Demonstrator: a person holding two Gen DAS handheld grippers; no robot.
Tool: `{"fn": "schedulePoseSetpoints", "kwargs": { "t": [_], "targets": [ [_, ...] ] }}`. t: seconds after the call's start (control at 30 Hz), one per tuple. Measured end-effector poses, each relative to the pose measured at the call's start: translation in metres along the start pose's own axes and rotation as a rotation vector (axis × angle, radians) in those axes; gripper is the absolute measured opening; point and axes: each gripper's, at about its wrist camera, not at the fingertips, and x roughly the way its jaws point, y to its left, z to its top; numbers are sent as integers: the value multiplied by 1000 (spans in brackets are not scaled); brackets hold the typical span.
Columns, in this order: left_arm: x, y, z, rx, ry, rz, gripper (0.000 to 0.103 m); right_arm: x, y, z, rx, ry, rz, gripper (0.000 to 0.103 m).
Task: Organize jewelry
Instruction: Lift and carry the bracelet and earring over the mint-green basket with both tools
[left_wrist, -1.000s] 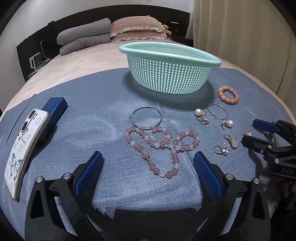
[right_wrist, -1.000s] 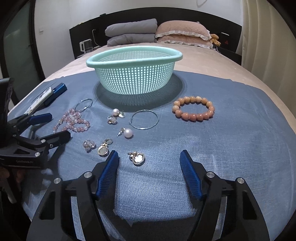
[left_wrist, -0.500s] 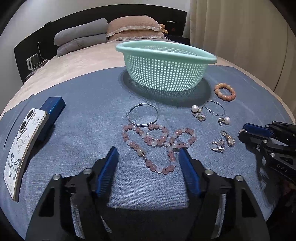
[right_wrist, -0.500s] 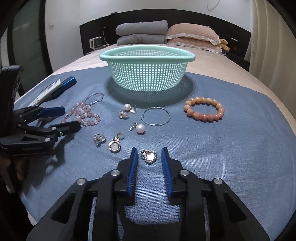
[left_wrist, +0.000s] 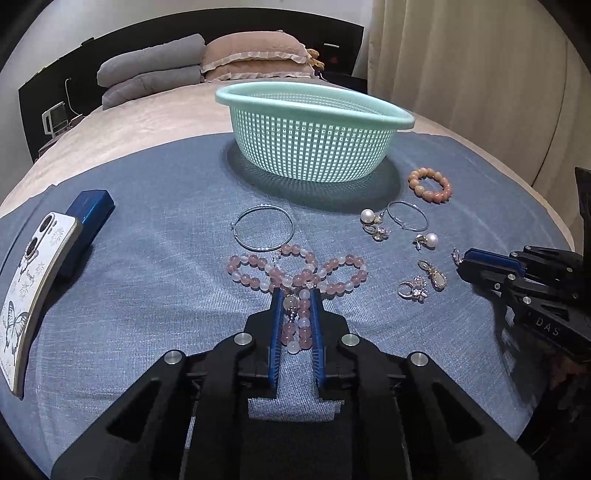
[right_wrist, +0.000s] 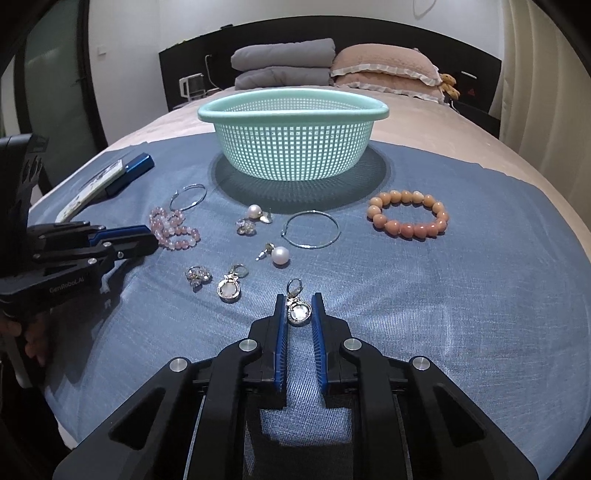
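Note:
Jewelry lies on a blue cloth (right_wrist: 424, 314) in front of a mint mesh basket (left_wrist: 314, 147) (right_wrist: 291, 147). My left gripper (left_wrist: 295, 291) (right_wrist: 153, 239) is closing, its blue pads pressing the near loop of the pink bead bracelet (left_wrist: 255, 262) (right_wrist: 173, 229), which still rests on the cloth. My right gripper (right_wrist: 298, 297) (left_wrist: 461, 264) is closing too, its pads on a silver drop earring (right_wrist: 298, 312) lying flat. Loose nearby are its twin earring (right_wrist: 228, 290), a crystal ring (right_wrist: 197, 276), a pearl stud (right_wrist: 279, 255) and an orange bead bracelet (right_wrist: 406, 230).
A phone in a butterfly case (left_wrist: 29, 288) leans on a blue box (left_wrist: 90, 210) at the cloth's left edge. A second pearl stud (right_wrist: 254, 211) and two silver hoops lie before the basket. Pillows (right_wrist: 380, 66) sit at the bed's head, a curtain (left_wrist: 480, 74) to the right.
Both grippers' jaws went from wide apart to nearly together, the left around the pink beads, the right around the drop earring. Neither hand has moved.

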Motion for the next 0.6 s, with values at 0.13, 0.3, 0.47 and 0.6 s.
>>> {"fn": "schedulePoseSetpoints", "kwargs": {
  "t": [0.13, 0.3, 0.47, 0.6],
  "targets": [
    [-9, 1, -1, -30, 9, -16, 14, -9, -9, -2, 44, -10, 26, 12],
    [-20, -9, -4, 19, 0, 11, 14, -18, -18, -2, 74, -37, 23, 12],
    [-31, -7, -3, 1, -5, 11, 14, -31, -21, 1, 83, -68, 43, 12],
    [-49, -3, 6, -9, -36, 7, 14, -41, -20, 0, 75, -69, 61, 12]
  ]
}}
